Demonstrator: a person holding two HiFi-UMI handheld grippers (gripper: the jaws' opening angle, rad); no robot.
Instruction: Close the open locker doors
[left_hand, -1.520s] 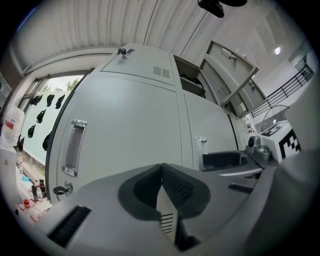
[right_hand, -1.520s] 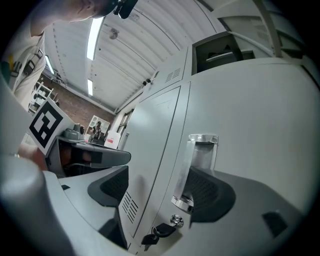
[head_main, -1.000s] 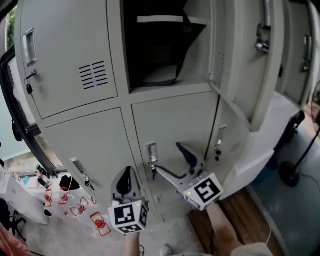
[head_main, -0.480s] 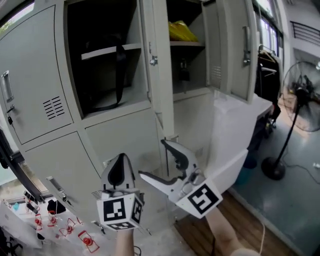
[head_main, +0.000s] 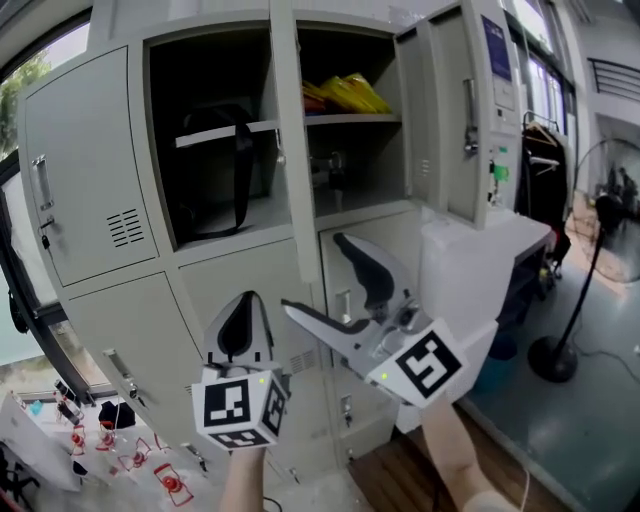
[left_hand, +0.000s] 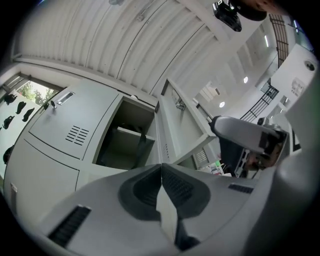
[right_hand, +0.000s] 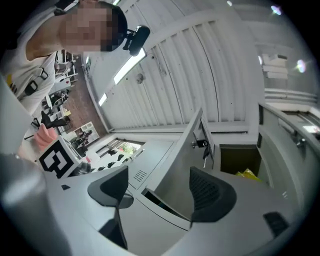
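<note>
Neither the middle door (head_main: 285, 150) nor the right door (head_main: 465, 110) is closed yet, the left claw (head_main: 244, 318) being pinched together empty, the right claw (head_main: 314, 274) spread wide.

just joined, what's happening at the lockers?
A person faces the lockers with a gripper in each hand. Two upper doors stand open: the middle door and the right door. The left gripper is shut and empty, the right gripper is open. Neither is on a door yet.
</note>
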